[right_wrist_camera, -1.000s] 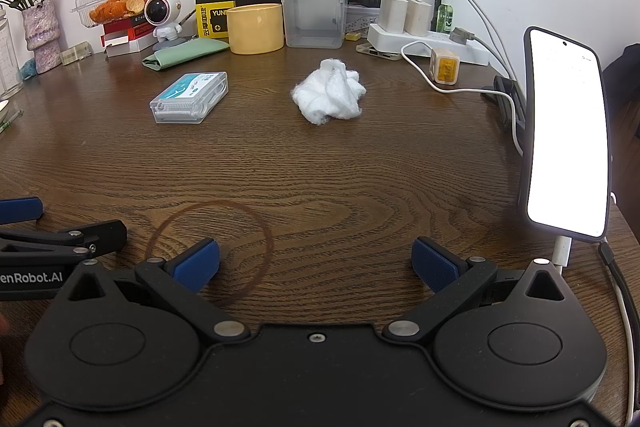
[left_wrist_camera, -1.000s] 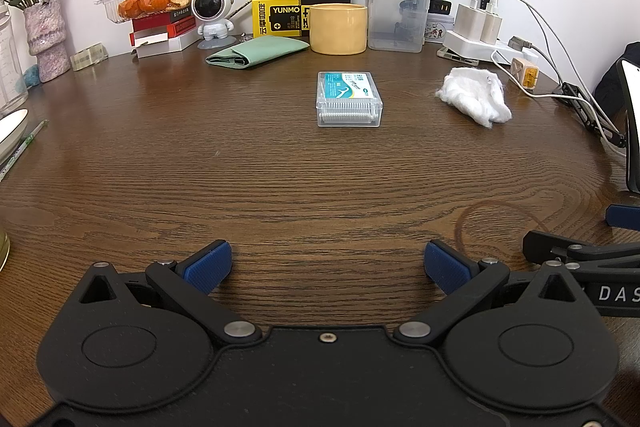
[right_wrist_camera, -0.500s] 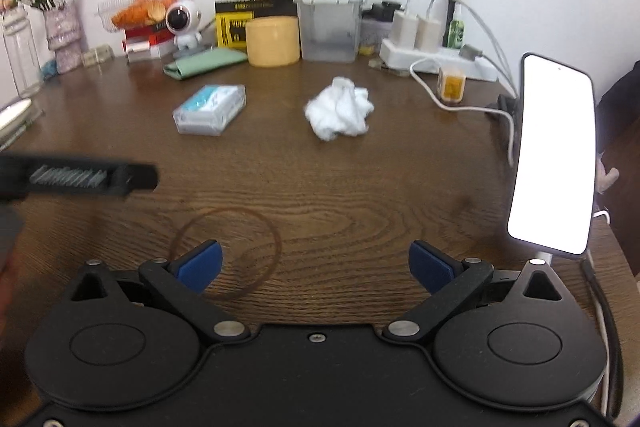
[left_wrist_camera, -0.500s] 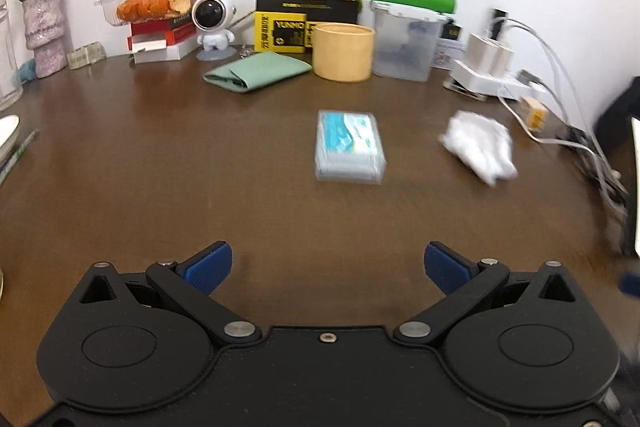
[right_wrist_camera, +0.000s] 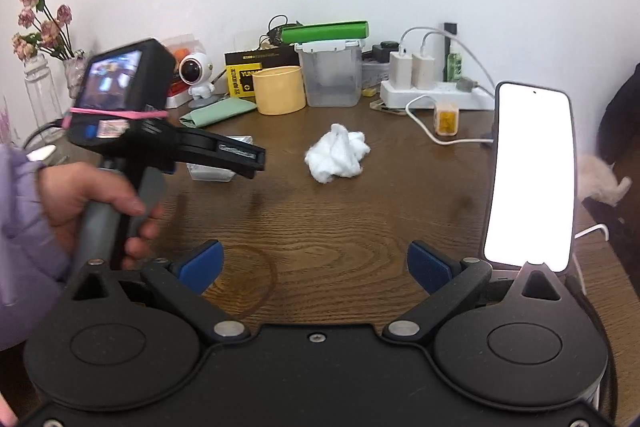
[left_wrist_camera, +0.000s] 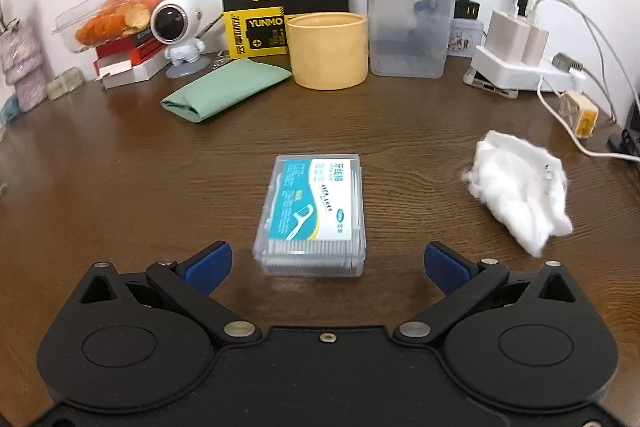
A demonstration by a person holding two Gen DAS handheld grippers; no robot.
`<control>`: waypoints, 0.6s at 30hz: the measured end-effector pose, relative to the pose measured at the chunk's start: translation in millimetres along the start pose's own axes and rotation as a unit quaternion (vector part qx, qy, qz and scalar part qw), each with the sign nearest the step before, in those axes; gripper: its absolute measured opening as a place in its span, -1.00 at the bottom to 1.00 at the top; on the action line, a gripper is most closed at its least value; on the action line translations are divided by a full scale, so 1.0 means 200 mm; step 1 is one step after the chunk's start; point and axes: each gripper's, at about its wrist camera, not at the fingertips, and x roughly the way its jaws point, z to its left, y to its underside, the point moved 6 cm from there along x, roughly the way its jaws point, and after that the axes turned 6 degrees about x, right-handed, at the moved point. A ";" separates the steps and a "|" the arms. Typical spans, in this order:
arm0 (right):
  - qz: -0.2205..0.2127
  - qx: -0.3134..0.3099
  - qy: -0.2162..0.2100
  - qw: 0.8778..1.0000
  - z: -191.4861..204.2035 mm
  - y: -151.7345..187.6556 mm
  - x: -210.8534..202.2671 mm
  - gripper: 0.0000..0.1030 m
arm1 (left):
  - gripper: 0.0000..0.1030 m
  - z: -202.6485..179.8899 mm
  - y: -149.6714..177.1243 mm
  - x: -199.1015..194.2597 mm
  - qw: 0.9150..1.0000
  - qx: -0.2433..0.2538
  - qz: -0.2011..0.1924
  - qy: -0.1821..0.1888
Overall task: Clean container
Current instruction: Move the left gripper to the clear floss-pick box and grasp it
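On the wooden table [left_wrist_camera: 120,187], from the left: one clear clamshell box [left_wrist_camera: 116,13] with orange snacks, one yellow cup [left_wrist_camera: 328,51], one clear lidded container [left_wrist_camera: 408,31] (contents unclear). One floss-pick box [left_wrist_camera: 312,215], full, lies just ahead of the left gripper [left_wrist_camera: 326,263], fingers spread. One white wad [right_wrist_camera: 338,157] lies ahead of the right gripper [right_wrist_camera: 316,263], also spread.

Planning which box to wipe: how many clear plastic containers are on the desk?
3: the floss-pick box mid-desk before the open left hand-held gripper; the tall lidded tub at the back wall; the snack clamshell back left. Clutter may hide more.
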 end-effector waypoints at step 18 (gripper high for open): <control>0.000 0.016 -0.041 0.999 -0.01 0.01 -0.01 0.94 | 0.11 0.01 0.21 -0.20 0.994 0.063 -0.031 0.080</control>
